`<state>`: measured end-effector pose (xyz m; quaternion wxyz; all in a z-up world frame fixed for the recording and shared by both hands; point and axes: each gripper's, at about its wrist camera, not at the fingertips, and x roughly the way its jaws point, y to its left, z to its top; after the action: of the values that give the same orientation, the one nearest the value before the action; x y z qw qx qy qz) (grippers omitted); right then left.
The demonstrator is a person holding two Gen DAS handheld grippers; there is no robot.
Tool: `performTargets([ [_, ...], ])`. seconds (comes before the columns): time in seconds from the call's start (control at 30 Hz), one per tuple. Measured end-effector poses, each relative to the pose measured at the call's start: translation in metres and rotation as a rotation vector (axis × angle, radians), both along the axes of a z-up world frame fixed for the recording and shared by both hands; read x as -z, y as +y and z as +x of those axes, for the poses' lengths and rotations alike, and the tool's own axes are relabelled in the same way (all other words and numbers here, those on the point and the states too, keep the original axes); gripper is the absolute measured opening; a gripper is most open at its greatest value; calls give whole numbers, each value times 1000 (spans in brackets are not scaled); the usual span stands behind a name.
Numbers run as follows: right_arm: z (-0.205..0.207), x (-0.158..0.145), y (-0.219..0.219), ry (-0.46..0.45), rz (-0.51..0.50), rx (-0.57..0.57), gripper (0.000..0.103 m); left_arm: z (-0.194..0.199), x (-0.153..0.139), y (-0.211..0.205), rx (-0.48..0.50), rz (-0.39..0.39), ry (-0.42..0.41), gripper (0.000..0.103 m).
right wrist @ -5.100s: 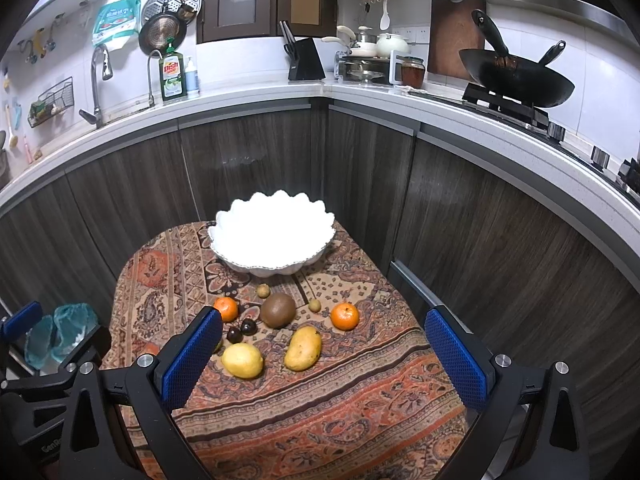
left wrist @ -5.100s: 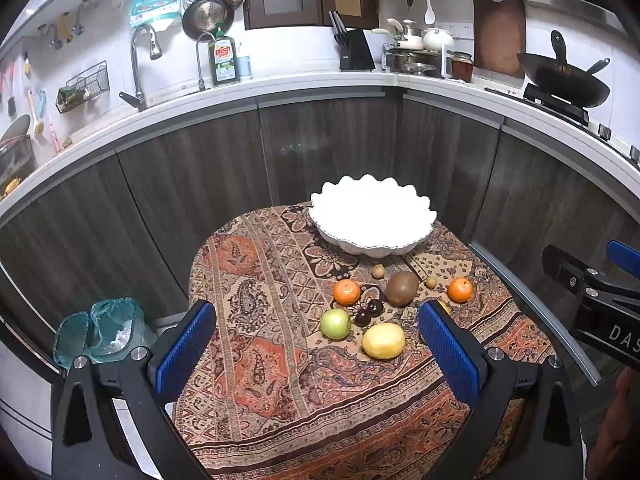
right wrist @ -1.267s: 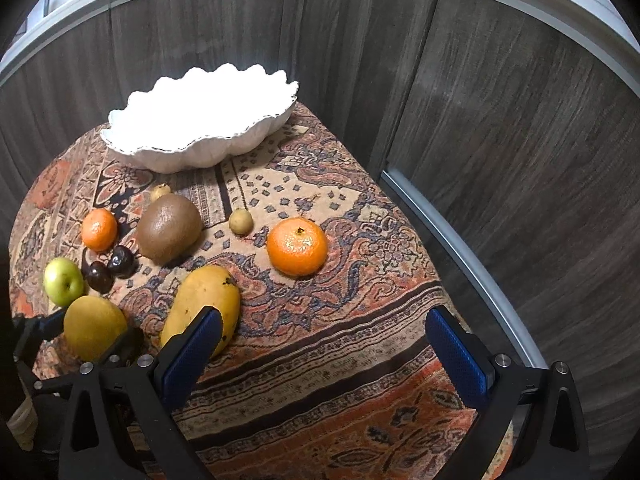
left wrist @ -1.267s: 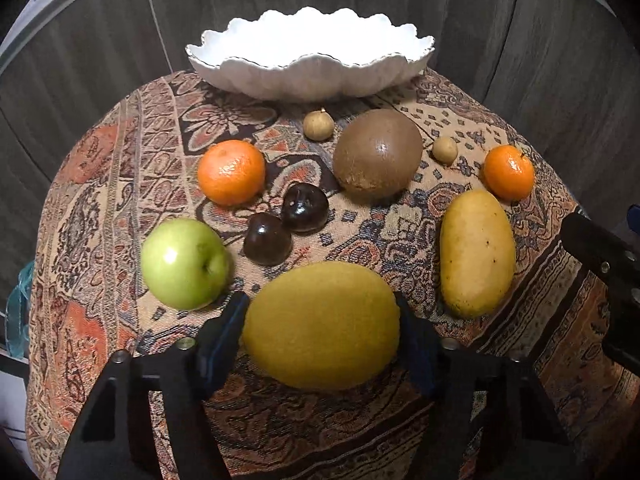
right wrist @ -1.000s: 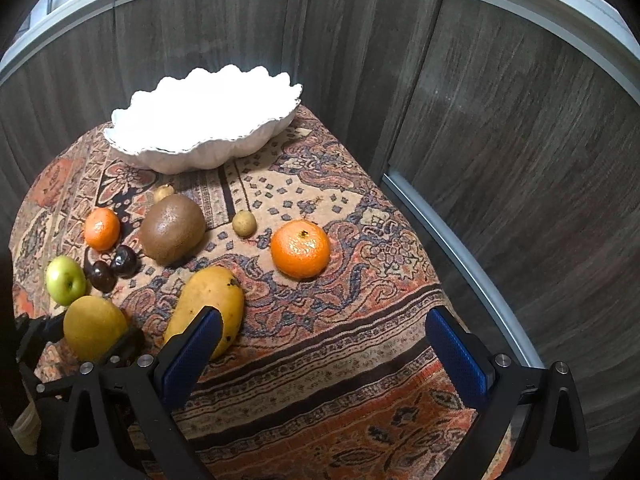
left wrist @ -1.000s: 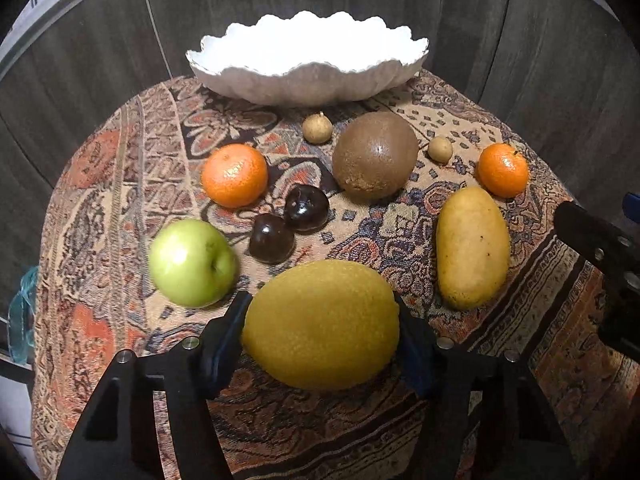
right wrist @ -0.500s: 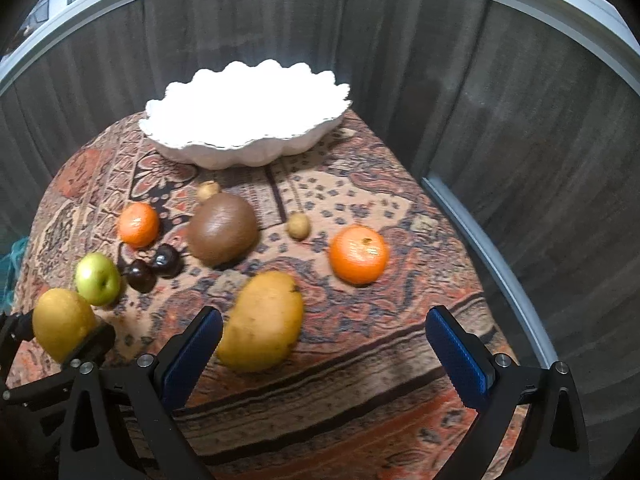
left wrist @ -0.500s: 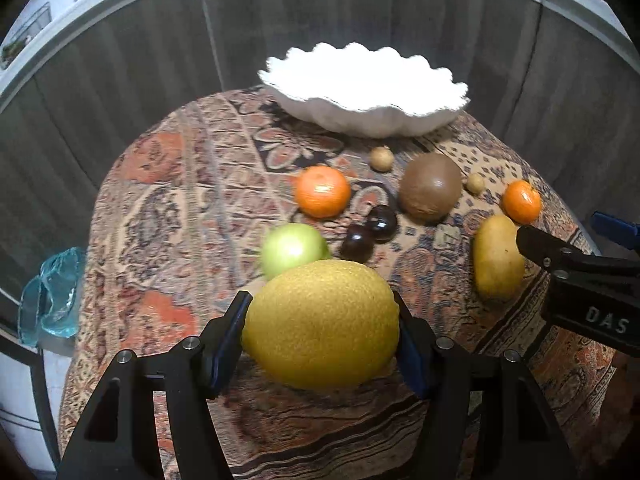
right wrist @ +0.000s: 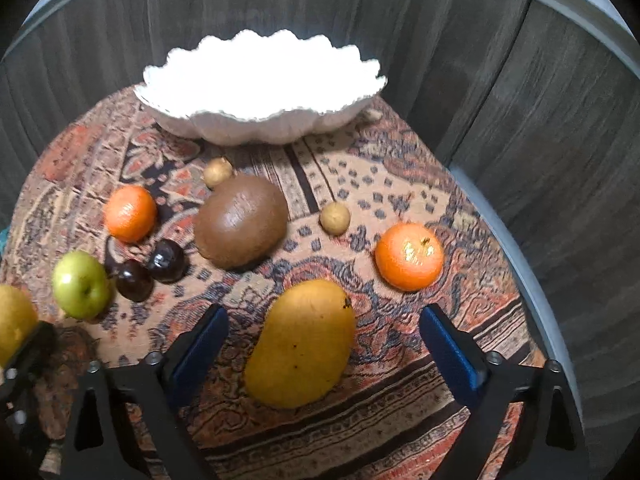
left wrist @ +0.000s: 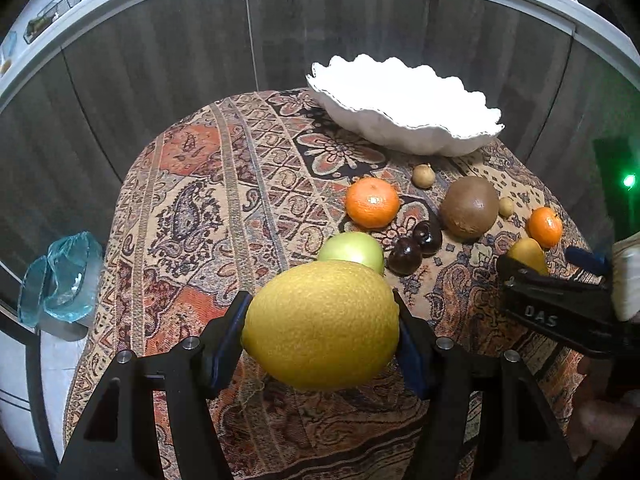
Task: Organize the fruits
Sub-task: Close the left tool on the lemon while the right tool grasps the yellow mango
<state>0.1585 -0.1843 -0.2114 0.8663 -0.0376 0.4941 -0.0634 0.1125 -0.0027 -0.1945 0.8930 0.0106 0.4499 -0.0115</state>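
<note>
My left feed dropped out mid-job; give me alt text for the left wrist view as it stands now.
The left gripper is clamped on a large yellow citrus fruit, held above a patterned tablecloth. Beyond it lie a green apple, two dark plums, two tangerines, a brown fruit and a white scalloped bowl. The right gripper enters at the right edge, by a mango.

1. A patterned cloth [left wrist: 224, 216] in orange, brown and cream paisley covers the small rounded table.
2. Dark wood-grain cabinet doors [left wrist: 168, 64] curve behind the table.
3. A pale countertop edge [left wrist: 120, 4] runs above those doors.
4. A wire rack [left wrist: 52, 12] sits on the counter at the upper left.
5. A crumpled blue plastic bag [left wrist: 60, 276] lies low beside the table's left edge.
6. A small green light [left wrist: 629, 181] glows at the far right.
</note>
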Motion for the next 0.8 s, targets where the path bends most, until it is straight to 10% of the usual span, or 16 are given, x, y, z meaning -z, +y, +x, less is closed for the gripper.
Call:
performTargets([
  [0.37,5,18,0,43,66,-5,55,0,-3,0,-3,-6,-9,65],
  [0.8,-7,-4,-1,7,122,-17,52,-2,-14,-2,-5,-4,-30,65],
])
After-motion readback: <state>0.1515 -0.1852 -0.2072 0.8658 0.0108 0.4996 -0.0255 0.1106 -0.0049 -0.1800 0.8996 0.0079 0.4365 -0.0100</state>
